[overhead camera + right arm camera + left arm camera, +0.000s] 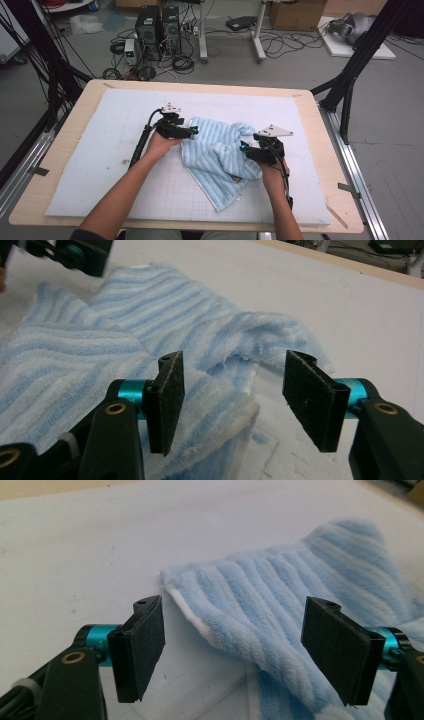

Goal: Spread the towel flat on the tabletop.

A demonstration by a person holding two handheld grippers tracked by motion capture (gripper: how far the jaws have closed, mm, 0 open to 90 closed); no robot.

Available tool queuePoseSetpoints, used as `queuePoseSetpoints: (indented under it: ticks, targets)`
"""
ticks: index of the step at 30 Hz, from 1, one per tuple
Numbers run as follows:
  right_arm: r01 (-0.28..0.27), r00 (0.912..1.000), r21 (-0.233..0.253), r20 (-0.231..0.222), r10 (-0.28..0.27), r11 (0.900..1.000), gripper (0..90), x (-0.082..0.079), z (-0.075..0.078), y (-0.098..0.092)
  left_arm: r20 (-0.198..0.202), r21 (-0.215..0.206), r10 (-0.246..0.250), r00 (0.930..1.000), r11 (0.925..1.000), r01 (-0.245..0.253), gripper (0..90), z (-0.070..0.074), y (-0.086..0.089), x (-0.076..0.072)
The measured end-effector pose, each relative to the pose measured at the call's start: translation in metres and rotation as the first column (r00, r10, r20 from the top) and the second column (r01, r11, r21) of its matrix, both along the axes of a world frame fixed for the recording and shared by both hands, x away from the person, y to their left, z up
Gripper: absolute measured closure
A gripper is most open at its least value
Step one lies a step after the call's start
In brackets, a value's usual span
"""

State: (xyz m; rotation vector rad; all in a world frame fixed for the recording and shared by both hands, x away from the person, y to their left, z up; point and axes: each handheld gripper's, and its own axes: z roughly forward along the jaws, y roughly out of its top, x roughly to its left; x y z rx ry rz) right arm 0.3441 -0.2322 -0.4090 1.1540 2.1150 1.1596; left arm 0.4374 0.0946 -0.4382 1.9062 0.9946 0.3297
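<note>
A crumpled light-blue striped towel [220, 155] lies in the middle of the white foam mat [100, 150]. My left gripper [192, 131] sits at the towel's left edge, open, with the towel's white-hemmed corner [210, 595] lying between and beyond its pads [142, 647]. My right gripper [245, 147] is at the towel's right side, also open; a raised fold of towel [235, 365] sits between its pads [167, 400], which do not pinch it. The left gripper [70, 252] shows blurred at the top left of the right gripper view.
The mat covers a wooden table [325, 125]. Black frame legs [350, 70] stand to the right and left of the table. Computer towers [157, 27], cables and boxes are on the floor beyond the far edge.
</note>
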Motion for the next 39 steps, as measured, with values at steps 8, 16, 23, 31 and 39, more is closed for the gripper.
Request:
queuePoseSetpoints:
  ticks: [8, 16, 23, 31, 39]
  targets:
    - [0.005, 0.9999, 0.008, -0.014, -0.005, 1.0, 40.7, -0.002, -0.003, -0.004, 0.022, 0.149, -0.099, 0.9948, 0.9842, 0.095, 64.5, -0.012, -0.015, -0.003]
    - [-0.006, 0.9995, 0.012, -0.031, 0.006, 1.0, 40.8, -0.003, -0.005, -0.001, 0.061, 0.132, 0.042, 0.9973, 0.99, -0.049, 85.0, -0.004, 0.016, 0.01]
    - [-0.076, 0.9872, -0.006, -0.141, 0.074, 0.997, 37.8, 0.004, -0.022, 0.012, 0.038, 0.019, 0.198, 0.9795, 0.9798, -0.199, 85.0, 0.002, 0.061, 0.021]
    - [-0.246, 0.9314, 0.013, -0.273, 0.24, 0.969, 76.5, 0.003, -0.034, 0.031, 0.041, 0.01, 0.21, 0.9768, 0.9774, -0.211, 85.0, 0.001, 0.065, 0.023]
    - [-0.446, 0.8353, 0.01, -0.355, 0.42, 0.895, 84.8, -0.03, -0.028, 0.044, 0.043, -0.004, 0.25, 0.9673, 0.9682, -0.25, 85.1, -0.001, 0.074, 0.03]
